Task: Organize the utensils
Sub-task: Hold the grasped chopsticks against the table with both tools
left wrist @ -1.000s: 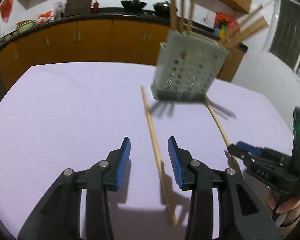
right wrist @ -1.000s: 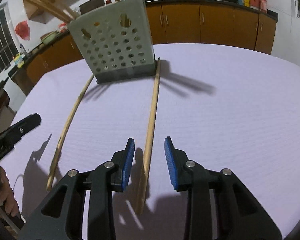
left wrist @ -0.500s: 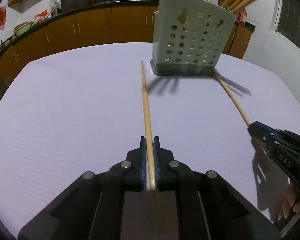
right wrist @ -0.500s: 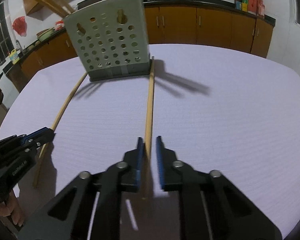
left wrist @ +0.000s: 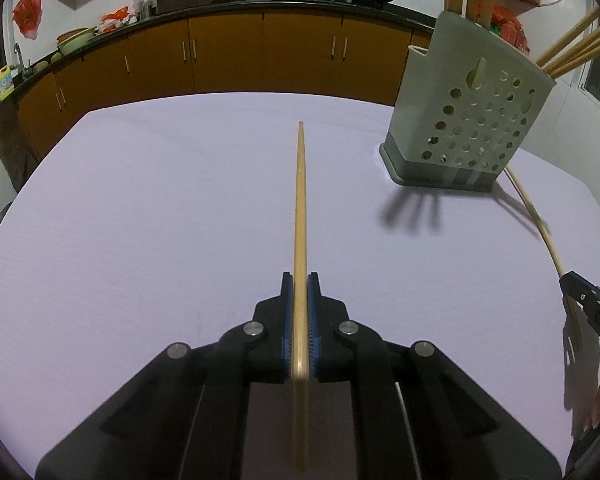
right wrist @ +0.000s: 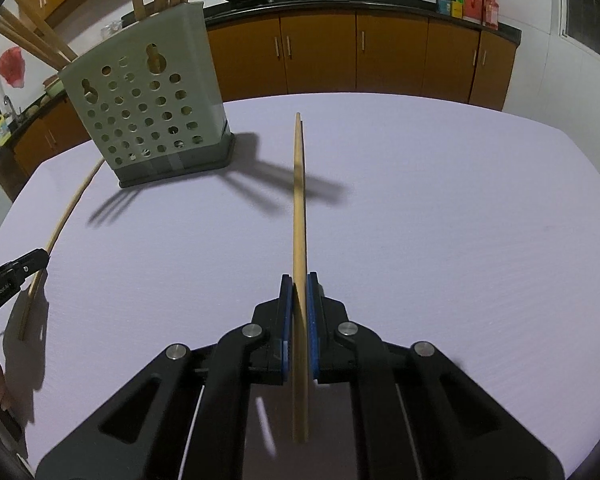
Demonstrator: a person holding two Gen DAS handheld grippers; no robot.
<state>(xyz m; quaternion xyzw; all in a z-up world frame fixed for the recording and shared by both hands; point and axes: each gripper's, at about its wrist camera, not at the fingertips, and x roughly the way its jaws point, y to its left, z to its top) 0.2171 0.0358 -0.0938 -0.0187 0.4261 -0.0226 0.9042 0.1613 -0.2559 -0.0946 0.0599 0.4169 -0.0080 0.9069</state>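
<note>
left tongs: pinched on a chopstick, frame centre | right tongs: pinched on another chopstick, frame centre | holder: seen upper right of left view on desk

Both tongs are clamped, each pinching a chopstick between its blue pads. The left tongs sit to the left of the utensil holder, pointing past it; the right tongs sit to its right, likewise aimed forward above the tabletop.
</note>
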